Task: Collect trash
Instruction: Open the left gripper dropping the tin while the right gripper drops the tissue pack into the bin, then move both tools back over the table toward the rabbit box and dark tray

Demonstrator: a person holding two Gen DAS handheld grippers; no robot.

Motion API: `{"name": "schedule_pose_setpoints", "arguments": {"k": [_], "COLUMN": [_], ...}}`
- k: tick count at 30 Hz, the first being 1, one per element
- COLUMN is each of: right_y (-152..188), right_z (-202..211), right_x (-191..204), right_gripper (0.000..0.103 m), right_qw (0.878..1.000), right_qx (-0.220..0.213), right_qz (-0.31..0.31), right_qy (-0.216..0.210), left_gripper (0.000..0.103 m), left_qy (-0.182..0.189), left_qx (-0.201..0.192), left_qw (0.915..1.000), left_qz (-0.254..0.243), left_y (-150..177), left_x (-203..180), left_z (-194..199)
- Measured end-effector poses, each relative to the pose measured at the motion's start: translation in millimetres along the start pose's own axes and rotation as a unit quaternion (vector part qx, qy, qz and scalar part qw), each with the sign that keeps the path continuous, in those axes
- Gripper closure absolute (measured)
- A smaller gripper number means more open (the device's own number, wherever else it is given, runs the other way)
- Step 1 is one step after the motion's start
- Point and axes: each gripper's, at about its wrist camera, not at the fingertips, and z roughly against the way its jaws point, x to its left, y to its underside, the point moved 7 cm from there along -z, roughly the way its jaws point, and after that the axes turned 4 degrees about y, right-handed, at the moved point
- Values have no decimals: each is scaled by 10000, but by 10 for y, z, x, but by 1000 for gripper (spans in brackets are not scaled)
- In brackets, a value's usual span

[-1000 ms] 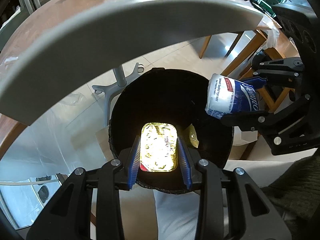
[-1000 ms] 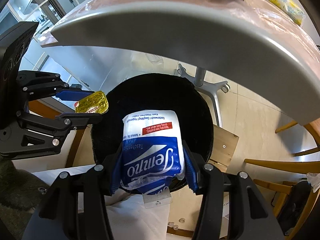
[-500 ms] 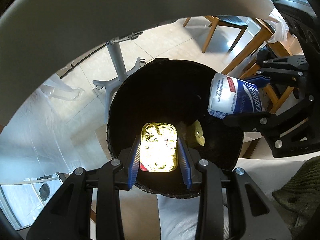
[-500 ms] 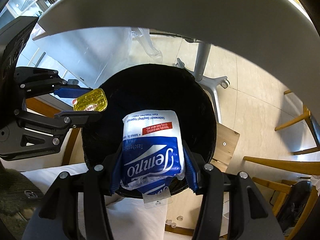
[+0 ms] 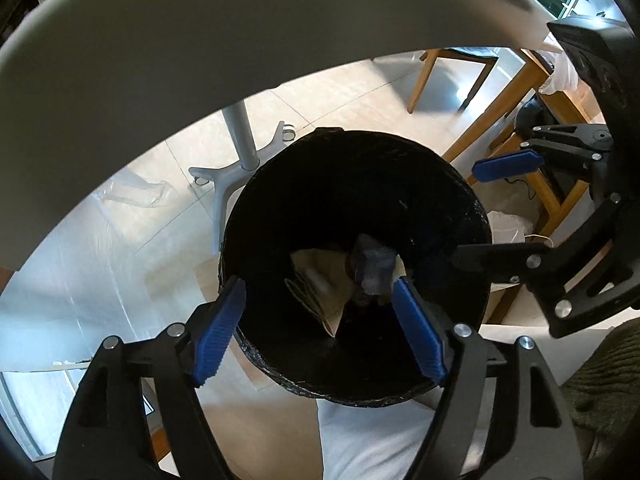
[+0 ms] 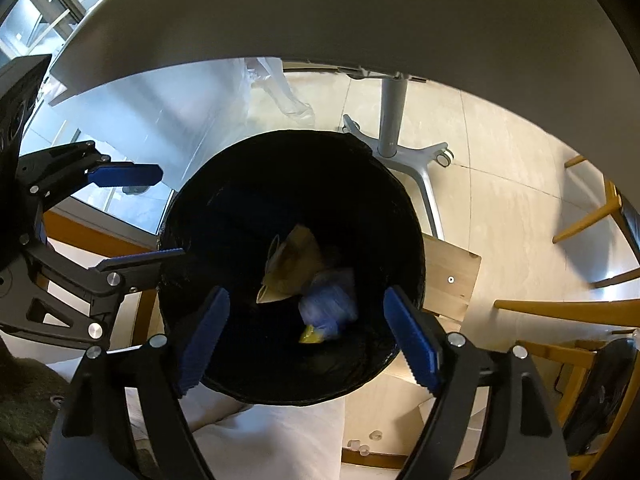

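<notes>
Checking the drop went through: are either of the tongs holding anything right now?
Nothing. The left tongs and right tongs have just opened, empty, over the black bin.

The blue packet (image 6: pixel 330 304) in the bin (image 6: pixel 192 208) is smeared by blur, its print unreadable. A yellow scrap (image 6: pixel 310 335) beside it is too small to identify. The bin's floor is lost in darkness. The tabletop (image 5: pixel 200 40) runs past the edges in both views.

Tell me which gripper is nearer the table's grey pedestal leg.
Right. The right gripper hangs over the black round bin on the side nearer the leg; the left gripper is farther from it.
</notes>
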Motion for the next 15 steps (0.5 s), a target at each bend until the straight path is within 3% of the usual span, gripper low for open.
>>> {"name": "schedule_pose_setpoints", "arguments": {"k": [15], "right_y": [1], "right_z": [-16], "right_x": [-87], "right_gripper": [23], "right_qw": [9999], "right_qx": [50], "right_qz": [-71], "right_qy": [-49], "left_gripper": [19], "left_qy": [68], "left_qx": [30], "left_qw": [9999], "left_qz": [93], "left_y": [-8], "left_x": [10], "left_z": [-24]}}
